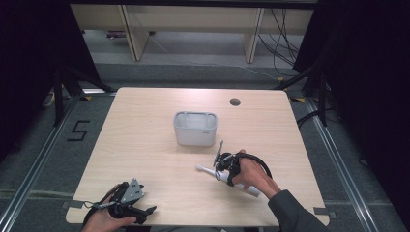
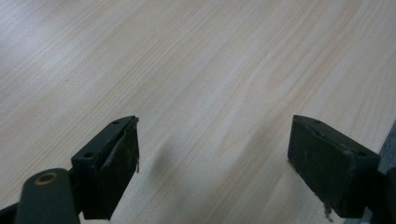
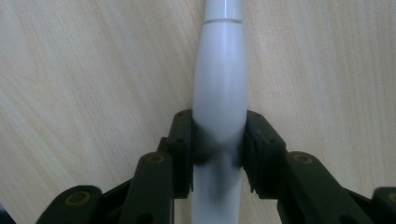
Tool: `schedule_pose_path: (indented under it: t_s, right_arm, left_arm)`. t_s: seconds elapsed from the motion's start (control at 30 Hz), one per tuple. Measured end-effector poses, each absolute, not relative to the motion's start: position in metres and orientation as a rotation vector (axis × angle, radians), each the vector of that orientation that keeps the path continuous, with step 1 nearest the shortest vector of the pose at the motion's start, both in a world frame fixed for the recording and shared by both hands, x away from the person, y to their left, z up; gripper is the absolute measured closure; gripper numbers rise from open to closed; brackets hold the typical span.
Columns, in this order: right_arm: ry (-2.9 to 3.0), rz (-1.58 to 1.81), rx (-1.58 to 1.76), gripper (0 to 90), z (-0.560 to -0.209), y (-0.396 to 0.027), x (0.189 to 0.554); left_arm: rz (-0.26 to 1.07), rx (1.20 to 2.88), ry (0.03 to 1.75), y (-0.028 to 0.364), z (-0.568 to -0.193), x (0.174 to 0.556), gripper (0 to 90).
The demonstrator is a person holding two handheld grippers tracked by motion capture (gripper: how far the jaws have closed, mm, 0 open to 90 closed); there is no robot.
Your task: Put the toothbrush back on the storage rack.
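Right gripper point(image 3: 218, 149) is clamping the white electric toothbrush point(image 3: 219, 93) mid-handle (lying flat on table point(image 1: 145, 145)); left gripper point(image 2: 212, 163) is gaping, empty.

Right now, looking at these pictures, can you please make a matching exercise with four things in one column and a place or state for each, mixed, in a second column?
Things:
1. electric toothbrush
2. grey container
3. left tongs
4. round hole

Places or states:
A. open, with only bare wood between the jaws
B. in the table top near the far edge
C. clamped between the right tongs
D. standing at the middle of the table

Pairs: 1-C, 2-D, 3-A, 4-B
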State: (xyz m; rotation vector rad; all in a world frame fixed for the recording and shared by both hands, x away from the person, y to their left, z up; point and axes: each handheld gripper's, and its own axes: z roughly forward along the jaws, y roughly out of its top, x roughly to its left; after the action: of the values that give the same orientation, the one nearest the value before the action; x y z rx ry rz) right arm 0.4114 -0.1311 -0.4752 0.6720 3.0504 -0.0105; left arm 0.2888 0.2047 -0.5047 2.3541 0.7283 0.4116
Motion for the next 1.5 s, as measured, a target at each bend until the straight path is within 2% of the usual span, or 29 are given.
schedule_pose_path:
  t_s: [0.53,0.87,1.13,1.5]
  right_arm:
    - [3.041,0.074,0.647,66.9,-0.474,-0.136,0.407]
    - [2.994,0.154,0.718,66.9,-0.459,-0.142,0.402]
    - [2.909,0.446,0.74,66.9,-0.432,-0.157,0.401]
    - [2.77,0.761,0.781,67.0,-0.417,-0.168,0.403]
  left_arm:
    - [0.415,2.352,0.74,0.205,-0.505,0.288,16.4]
    - [0.414,2.351,0.742,0.205,-0.505,0.288,16.4]
    - [0.414,2.353,0.741,0.205,-0.505,0.288,16.4]
    - [0.418,2.357,0.733,0.205,-0.505,0.289,16.4]
